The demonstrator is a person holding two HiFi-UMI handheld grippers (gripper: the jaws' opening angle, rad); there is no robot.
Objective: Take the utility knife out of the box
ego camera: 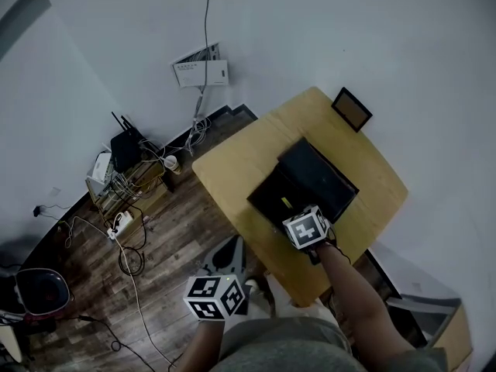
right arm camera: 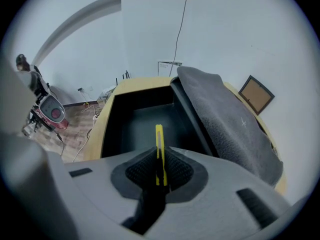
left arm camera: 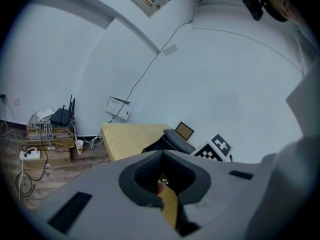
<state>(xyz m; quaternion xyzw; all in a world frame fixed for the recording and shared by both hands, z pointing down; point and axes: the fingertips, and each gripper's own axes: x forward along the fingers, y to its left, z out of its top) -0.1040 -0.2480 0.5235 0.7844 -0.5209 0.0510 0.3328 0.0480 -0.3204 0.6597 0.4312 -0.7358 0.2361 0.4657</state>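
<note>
Right gripper [right arm camera: 160, 158]: jaws clamped on the yellow utility knife [right arm camera: 159, 136], pads on its flat sides, roughly mid-handle. The far end of the knife sticks out past the jaw tips, toward the far wall of the open black box [right arm camera: 131, 126]. The knife is still within the box opening, over the dark floor near the front wall. Cannot tell whether it rests on the floor or is already clear of it. The felt-lined lid [right arm camera: 222, 116] is folded back to the right. The box sits mid-tabletop [ego camera: 232, 169], with a small picture frame [ego camera: 352, 108] near the far corner. Left gripper [left arm camera: 162, 184] is off the tabletop's near edge, jaws almost together with only a narrow slit, and nothing visibly held. Handling judgement: the knife looks light, thin and rigid, with a smooth plastic shell that could pivot or slip in a two-point pinch. A hold across the flats near the middle suits it. Lift straight and keep the protruding end away from the box walls.
</note>
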